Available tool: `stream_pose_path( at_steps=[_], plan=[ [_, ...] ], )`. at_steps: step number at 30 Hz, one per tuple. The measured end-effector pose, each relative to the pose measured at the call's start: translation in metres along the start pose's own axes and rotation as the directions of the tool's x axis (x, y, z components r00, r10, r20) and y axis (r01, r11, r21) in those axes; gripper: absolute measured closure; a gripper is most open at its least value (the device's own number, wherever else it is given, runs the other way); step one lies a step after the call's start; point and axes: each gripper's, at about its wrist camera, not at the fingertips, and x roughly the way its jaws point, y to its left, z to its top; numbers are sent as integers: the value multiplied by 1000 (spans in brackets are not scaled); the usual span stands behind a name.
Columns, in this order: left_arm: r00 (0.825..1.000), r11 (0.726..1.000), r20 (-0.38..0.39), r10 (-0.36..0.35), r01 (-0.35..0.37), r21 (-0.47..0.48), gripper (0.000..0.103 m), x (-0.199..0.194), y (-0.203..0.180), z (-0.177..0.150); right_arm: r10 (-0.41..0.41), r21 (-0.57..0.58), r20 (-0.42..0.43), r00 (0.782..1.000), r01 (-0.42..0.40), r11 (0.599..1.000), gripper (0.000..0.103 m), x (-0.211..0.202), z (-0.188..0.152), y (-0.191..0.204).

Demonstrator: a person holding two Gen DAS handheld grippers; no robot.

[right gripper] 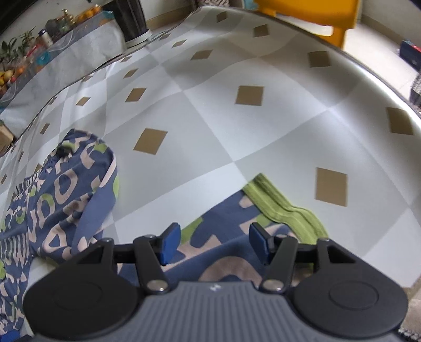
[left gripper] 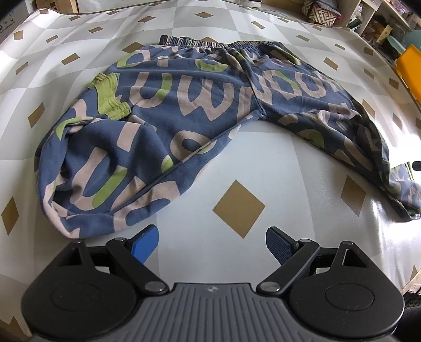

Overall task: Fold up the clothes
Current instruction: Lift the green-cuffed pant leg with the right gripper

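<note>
Two grippers are in view, one per wrist camera. Left gripper [left gripper: 211, 243]: jaws spread wide, nothing between them; its blue pads [left gripper: 146, 243] hang over bare tablecloth [left gripper: 236, 157], just beside the nearest hem of the trousers [left gripper: 147, 126] but not touching it so far as the view shows. Right gripper [right gripper: 214, 243]: jaws parted about halfway, no cloth pinched; the pads [right gripper: 169, 243] stand above the blue fabric of one trouser leg [right gripper: 223, 236], and whether they rest on it cannot be told; this view is slightly blurred.

Trousers: blue, printed with large pinkish-beige and green letters; laid flat on the table with the striped elastic waistband [left gripper: 210, 43] at the far side in the left wrist view. One leg is doubled back on itself, its ribbed green cuff [left gripper: 110, 97] lying on top of the fabric near the hip; the other leg runs out to the right of that view toward the table edge, its green cuff [right gripper: 284, 207] lying flat on the cloth just ahead of the right gripper.

Tablecloth: glossy, grey and white squares with tan diamonds; it covers the whole work surface.

Containers: shelving [left gripper: 381, 21] beyond the far right corner holds assorted goods, too small to identify; a side surface [right gripper: 31, 60] in the right wrist view carries plants, jars and what appear to be oranges. A yellow plastic item [right gripper: 310, 15], possibly a stool, stands past the table edge.
</note>
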Motion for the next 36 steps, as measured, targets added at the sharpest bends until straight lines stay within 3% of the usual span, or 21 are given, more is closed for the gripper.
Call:
stream_pose_path(
  at_steps=[10,15,17,22,27,31,36],
  plan=[
    [1000,1000,-6,-7,7,-3,14,4,-6,4,-32,-107,-60,998,26,994,46,31,-1,17],
    [1000,1000,-12,-7,7,-5,14,6,-6,4,-68,-183,-32,997,61,981,45,36,-4,27],
    [1000,1000,-15,-8,7,-7,14,7,-6,4,-68,-188,-22,997,62,980,49,36,-4,29],
    [1000,1000,-25,-8,7,-3,14,11,-9,4,-72,-183,11,997,73,980,81,33,0,30],
    [999,1000,-32,-3,4,12,14,14,-12,3,-78,-87,31,996,81,993,89,35,6,19],
    [999,1000,-38,1,-1,11,14,15,-12,3,-147,71,47,988,144,987,90,38,12,-4],
    [999,1000,-46,3,-3,11,14,18,-11,3,-287,360,40,957,254,898,90,36,8,-52]
  ],
)
